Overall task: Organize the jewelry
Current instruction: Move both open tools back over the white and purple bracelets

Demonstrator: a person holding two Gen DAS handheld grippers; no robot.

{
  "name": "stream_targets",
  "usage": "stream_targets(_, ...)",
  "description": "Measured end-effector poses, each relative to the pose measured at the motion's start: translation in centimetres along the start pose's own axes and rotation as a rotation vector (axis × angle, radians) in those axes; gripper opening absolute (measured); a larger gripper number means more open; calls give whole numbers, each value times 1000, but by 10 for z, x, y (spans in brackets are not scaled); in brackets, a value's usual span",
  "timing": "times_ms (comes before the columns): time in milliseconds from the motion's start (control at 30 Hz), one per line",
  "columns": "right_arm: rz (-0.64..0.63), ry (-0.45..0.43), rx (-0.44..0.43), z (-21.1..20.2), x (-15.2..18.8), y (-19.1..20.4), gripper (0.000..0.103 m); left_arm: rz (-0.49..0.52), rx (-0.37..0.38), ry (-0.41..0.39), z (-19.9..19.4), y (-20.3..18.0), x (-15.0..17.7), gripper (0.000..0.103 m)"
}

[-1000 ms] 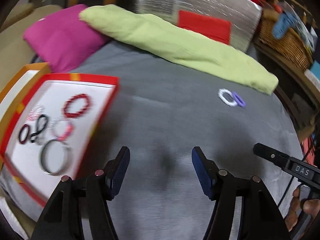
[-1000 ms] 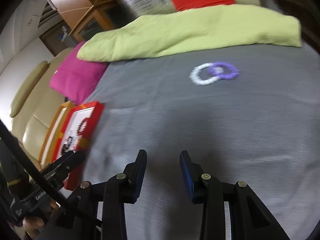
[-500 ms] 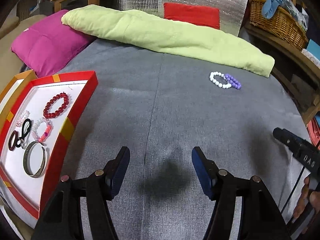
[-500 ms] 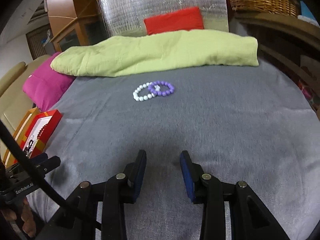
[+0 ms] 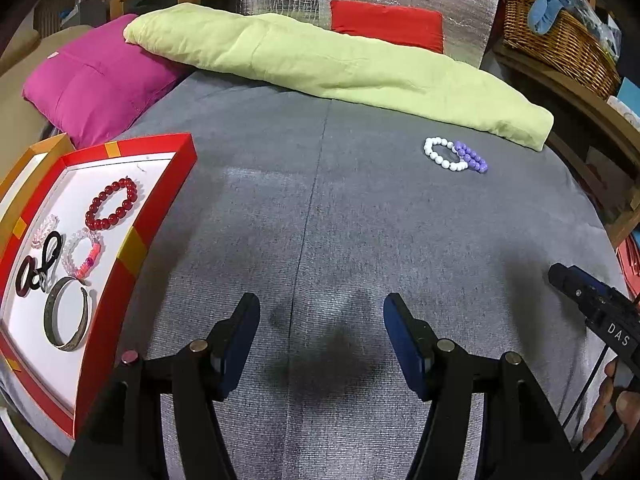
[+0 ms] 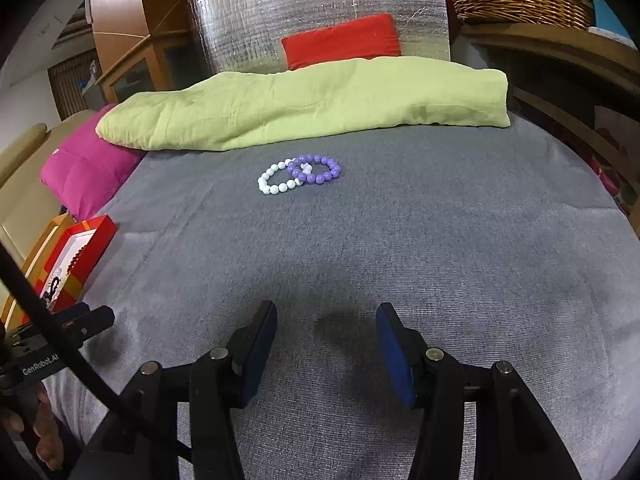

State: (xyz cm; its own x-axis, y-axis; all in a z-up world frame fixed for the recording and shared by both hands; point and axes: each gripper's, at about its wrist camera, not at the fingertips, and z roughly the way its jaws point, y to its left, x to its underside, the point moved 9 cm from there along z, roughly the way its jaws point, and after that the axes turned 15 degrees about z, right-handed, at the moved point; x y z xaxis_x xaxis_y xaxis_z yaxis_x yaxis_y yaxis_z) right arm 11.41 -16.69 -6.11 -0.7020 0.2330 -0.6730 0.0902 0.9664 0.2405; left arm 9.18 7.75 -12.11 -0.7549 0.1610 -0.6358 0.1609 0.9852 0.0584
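Note:
A white bead bracelet [image 6: 276, 181] and a purple bead bracelet [image 6: 317, 169] lie overlapping on the grey bed cover, far ahead of my right gripper [image 6: 326, 346]. Its jaws are opening and hold nothing. In the left wrist view the same white bracelet [image 5: 442, 154] and purple bracelet [image 5: 472, 158] lie at the upper right. A red-rimmed tray [image 5: 132, 240] at the left holds a red bead bracelet [image 5: 113, 209], a metal bangle [image 5: 66, 319] and several other pieces. My left gripper [image 5: 322, 338] stands open and empty over bare cover, right of the tray.
A rolled green blanket [image 6: 304, 104] and a magenta pillow [image 5: 96, 80] lie along the far side of the bed. A wicker basket [image 5: 560, 40] sits on a wooden shelf at the right. The red tray [image 6: 80, 254] shows at the left edge of the right wrist view.
The right gripper's jaws have spread wider, and its view swung so the two bracelets now lie straight ahead. The left view shifted, with the tray now lower left.

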Motion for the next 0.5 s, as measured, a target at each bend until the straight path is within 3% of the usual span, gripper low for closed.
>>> stream_targets(500, 12, 5, 2, 0, 1, -2, 56, 7, 15, 14, 4, -5, 2, 65)
